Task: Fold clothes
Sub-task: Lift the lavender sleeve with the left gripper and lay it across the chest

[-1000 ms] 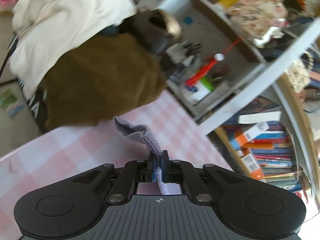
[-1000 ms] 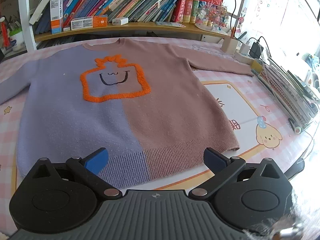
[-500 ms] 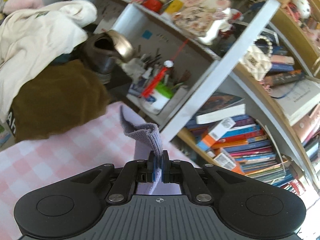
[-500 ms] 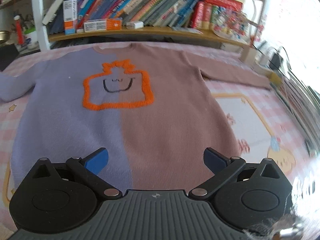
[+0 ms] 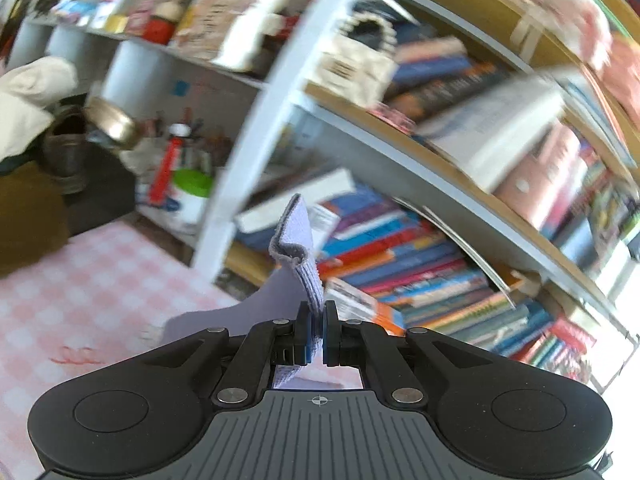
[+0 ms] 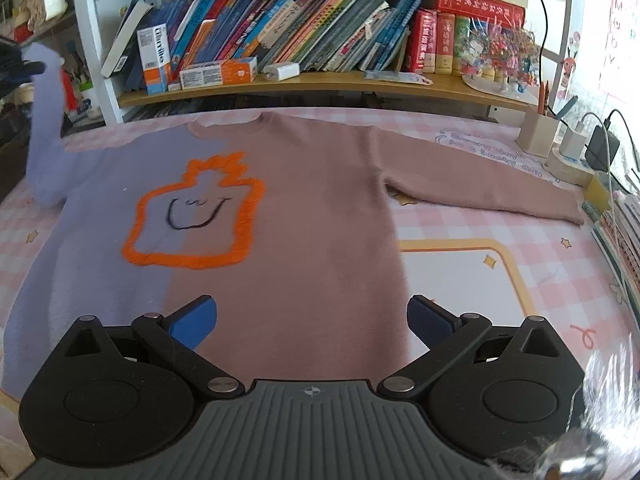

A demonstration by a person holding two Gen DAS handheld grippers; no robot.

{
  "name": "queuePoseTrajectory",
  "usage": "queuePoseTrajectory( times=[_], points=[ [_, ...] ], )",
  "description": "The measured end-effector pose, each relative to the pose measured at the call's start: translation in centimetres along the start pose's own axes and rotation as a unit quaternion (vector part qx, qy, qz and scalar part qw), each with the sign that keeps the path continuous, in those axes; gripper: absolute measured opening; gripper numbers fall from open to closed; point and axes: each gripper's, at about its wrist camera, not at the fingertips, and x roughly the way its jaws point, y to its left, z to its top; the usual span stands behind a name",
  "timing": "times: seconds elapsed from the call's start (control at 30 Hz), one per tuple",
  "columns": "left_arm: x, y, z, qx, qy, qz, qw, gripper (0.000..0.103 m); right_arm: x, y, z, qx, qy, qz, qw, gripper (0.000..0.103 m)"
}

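Soft, limp lilac-and-mauve knit sweater point(image 6: 304, 208) w/ ribbed lilac cuff point(image 5: 310, 280) is pinched in left gripper point(image 5: 317, 320) jaws, right gripper point(image 6: 312, 316) jaws spread empty; cuffs/hem judged best holds.

I am working in a lived-in home room: crowded bookshelves point(image 6: 280, 36) line the wall, a pink checked tablecloth point(image 6: 520, 240) covers the table, and chargers point(image 6: 592, 148) and a pencil holder point(image 6: 538, 132) sit nearby.

Crowded bookshelf point(image 6: 304, 84) behind a pink checked tablecloth point(image 6: 560, 264), daylight at right.
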Motion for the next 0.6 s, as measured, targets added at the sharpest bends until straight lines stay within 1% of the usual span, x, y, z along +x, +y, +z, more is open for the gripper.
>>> queuePoseTrajectory(
  times=[0.23, 0.37, 0.53, 0.6],
  points=[
    [2.2, -7.0, -3.3, 0.052, 0.018, -0.010, 0.9984, 0.003, 0.6, -3.8, 0.1, -0.001, 0.007, 0.026, 1.000, 0.102],
    [4.2, -10.1, -5.8, 0.079, 0.044, -0.011, 0.9958, 0.003, 0.8, -5.5, -0.2, 0.003, 0.011, 0.031, 0.999, 0.102],
    [6.2, -12.6, -8.7, 0.107, 0.081, -0.017, 0.9908, 0.003, 0.9, -7.5, -0.6, 0.018, 0.017, 0.025, 0.999, 0.102],
    [6.8, -13.3, -9.9, 0.118, 0.097, -0.013, 0.9882, 0.003, 1.0, -8.1, -0.7, 0.024, 0.019, 0.022, 0.999, 0.102]
  ],
)
